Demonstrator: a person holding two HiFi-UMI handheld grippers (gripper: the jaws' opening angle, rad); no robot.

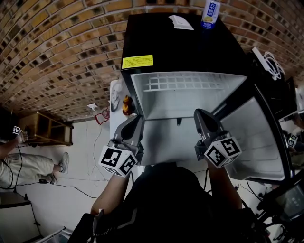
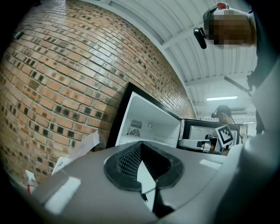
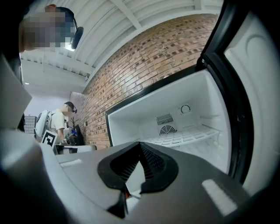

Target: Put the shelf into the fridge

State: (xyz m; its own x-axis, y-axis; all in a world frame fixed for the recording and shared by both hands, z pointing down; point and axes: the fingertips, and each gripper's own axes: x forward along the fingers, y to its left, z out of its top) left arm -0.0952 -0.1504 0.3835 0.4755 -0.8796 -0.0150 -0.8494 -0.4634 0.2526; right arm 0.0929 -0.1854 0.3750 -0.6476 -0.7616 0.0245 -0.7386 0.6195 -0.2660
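A black fridge (image 1: 180,45) stands open in front of me, its door (image 1: 259,137) swung out to the right. The white wire shelf (image 1: 185,84) lies flat inside the white compartment, towards its back. In the right gripper view the shelf (image 3: 183,138) rests on side ledges below the round vent. My left gripper (image 1: 134,117) and right gripper (image 1: 199,114) hang side by side just outside the opening, both shut with nothing between their fingers. In the left gripper view the shut left gripper (image 2: 141,164) points at the fridge interior (image 2: 148,127).
On the fridge top stand a bottle (image 1: 210,13) and a paper sheet (image 1: 181,22). An orange object (image 1: 126,105) sits against the fridge's left side. A brick wall (image 1: 57,52) runs behind. A wooden rack (image 1: 45,128) and a person (image 1: 23,166) are at far left.
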